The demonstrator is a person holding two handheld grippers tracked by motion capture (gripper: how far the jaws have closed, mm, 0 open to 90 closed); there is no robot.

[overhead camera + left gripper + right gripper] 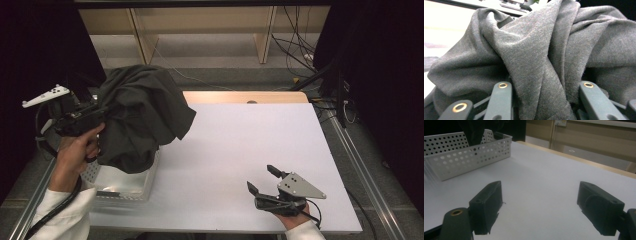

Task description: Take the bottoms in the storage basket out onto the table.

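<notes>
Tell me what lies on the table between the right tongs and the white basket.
Nothing: in the high view, bare white table runs from the right tongs to the white basket. The right gripper view shows the same open stretch.

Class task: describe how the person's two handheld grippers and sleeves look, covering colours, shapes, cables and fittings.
Both sleeves are white. The left gripper is black, with a white bar-shaped fitting on top and a thick black cable trailing down past the forearm. The right gripper is black too, topped by a grey three-cornered plate with small dark dots. Brass-coloured rivets sit near the base of the blocky jaws.
</notes>
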